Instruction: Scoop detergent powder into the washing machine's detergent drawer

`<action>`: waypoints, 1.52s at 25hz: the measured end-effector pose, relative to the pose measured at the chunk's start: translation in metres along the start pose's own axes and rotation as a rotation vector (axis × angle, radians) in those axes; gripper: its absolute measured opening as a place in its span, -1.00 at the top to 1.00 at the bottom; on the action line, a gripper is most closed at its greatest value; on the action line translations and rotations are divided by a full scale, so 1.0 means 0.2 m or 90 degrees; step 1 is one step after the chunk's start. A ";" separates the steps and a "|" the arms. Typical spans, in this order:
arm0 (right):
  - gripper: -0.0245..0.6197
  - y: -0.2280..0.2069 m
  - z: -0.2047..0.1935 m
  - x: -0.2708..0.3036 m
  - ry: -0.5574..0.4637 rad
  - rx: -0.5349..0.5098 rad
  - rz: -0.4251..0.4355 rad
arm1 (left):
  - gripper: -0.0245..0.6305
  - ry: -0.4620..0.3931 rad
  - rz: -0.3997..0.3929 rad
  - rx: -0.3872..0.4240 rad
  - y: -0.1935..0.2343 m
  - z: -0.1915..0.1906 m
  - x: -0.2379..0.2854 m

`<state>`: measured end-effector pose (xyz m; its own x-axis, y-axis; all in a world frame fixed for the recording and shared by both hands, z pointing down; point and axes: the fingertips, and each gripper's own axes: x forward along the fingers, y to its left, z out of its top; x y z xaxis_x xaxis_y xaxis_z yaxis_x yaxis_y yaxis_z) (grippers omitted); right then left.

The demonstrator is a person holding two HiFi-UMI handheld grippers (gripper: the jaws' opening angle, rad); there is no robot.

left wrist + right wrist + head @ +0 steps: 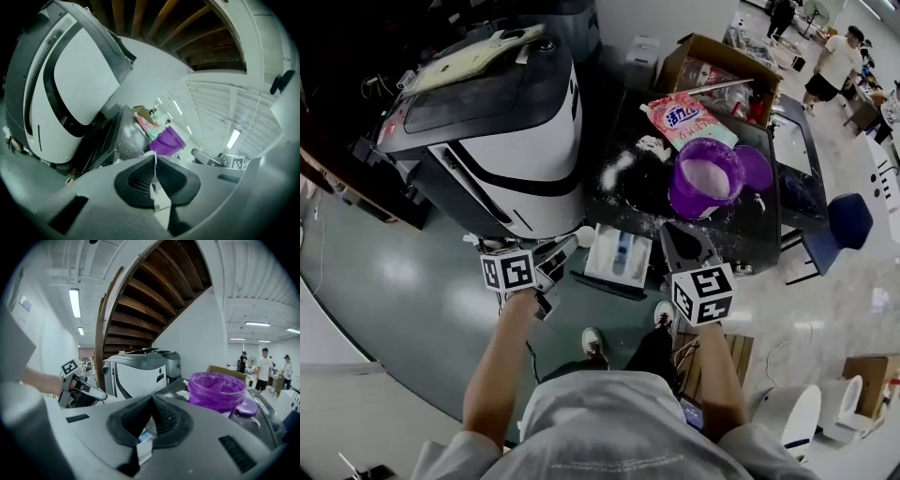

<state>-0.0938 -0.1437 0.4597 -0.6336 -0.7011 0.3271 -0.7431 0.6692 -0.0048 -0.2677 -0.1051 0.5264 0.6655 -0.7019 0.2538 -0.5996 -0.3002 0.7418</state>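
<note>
By detergent drawer point(619, 255), L gripper point(154, 159), R gripper point(151, 401), jaws together, empty.

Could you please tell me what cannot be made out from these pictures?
- Detergent drawer compartments' contents: too small, head view.
- Detergent bag print: too small, head view.
- Powder depth in purple tub: rim hides it, right gripper view.
- Cardboard box contents: dark and small, head view.

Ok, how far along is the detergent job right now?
Done: detergent drawer pulled open, purple tub uncapped, its lid beside it. In hand: nothing; left gripper and right gripper are both shut and empty. Left: scooping powder into the drawer; whether any is in already, I can't tell.
</note>
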 end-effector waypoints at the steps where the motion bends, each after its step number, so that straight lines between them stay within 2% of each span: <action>1: 0.91 0.02 -0.03 0.00 0.008 0.005 0.002 | 0.88 0.010 0.000 0.000 0.02 -0.02 0.01; 6: 0.91 0.08 -0.15 0.03 0.042 0.011 0.010 | 0.88 0.061 0.011 0.034 0.12 -0.14 0.06; 10: 0.91 0.14 -0.24 0.05 0.066 0.019 0.015 | 0.88 0.114 0.022 0.114 0.18 -0.23 0.10; 12: 0.91 0.16 -0.29 0.04 0.077 0.022 0.018 | 0.88 0.143 0.015 0.152 0.19 -0.27 0.12; 15: 0.91 0.18 -0.35 0.04 0.094 0.032 0.021 | 0.88 0.173 -0.011 0.170 0.20 -0.31 0.15; 17: 0.91 0.19 -0.39 0.03 0.104 0.038 0.022 | 0.88 0.195 -0.022 0.201 0.21 -0.34 0.16; 23: 0.91 0.21 -0.46 -0.01 0.117 0.045 0.019 | 0.88 0.260 -0.039 0.329 0.21 -0.43 0.19; 27: 0.91 0.22 -0.49 -0.04 0.119 0.063 0.019 | 0.88 0.300 -0.030 0.454 0.21 -0.48 0.20; 31: 0.91 0.24 -0.50 -0.06 0.119 0.064 0.022 | 0.88 0.324 -0.021 0.550 0.20 -0.52 0.20; 38: 0.91 0.24 -0.51 -0.10 0.109 0.104 0.026 | 0.88 0.347 0.001 0.699 0.18 -0.55 0.22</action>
<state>-0.0948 -0.0722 0.5488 -0.6280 -0.6130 0.4795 -0.7518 0.6372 -0.1699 -0.2106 -0.0752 0.6322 0.6059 -0.4200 0.6757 -0.4810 -0.8699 -0.1093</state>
